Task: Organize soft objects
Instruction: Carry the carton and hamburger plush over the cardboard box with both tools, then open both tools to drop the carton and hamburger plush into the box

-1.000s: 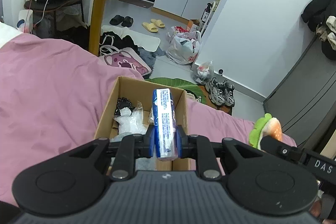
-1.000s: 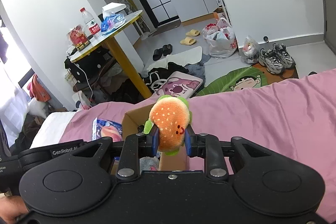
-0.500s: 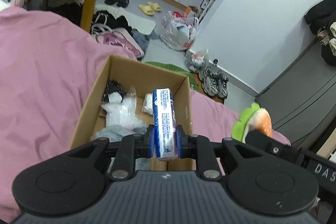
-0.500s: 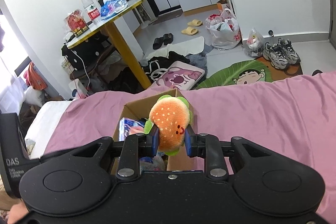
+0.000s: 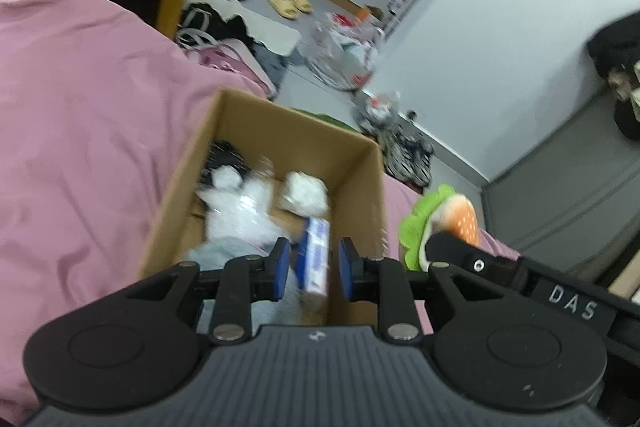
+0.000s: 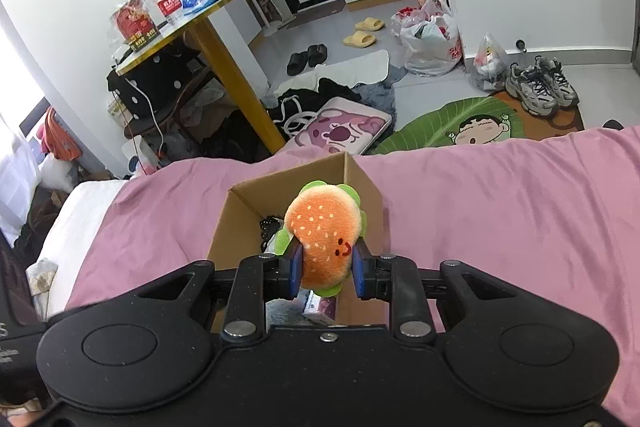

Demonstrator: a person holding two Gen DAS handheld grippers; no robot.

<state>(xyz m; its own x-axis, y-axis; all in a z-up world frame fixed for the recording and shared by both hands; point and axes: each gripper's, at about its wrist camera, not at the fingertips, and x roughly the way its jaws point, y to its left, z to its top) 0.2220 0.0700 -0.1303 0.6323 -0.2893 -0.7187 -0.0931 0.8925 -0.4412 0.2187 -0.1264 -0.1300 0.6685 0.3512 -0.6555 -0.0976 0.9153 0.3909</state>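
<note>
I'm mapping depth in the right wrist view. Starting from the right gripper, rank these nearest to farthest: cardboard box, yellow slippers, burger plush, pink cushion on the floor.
1. burger plush, between the right gripper pads
2. cardboard box, just beyond, on the bed
3. pink cushion, on the floor past the bed
4. yellow slippers, far back near the cabinets

A bed with a pink cover (image 6: 500, 211) carries an open cardboard box (image 6: 362, 183).
</note>
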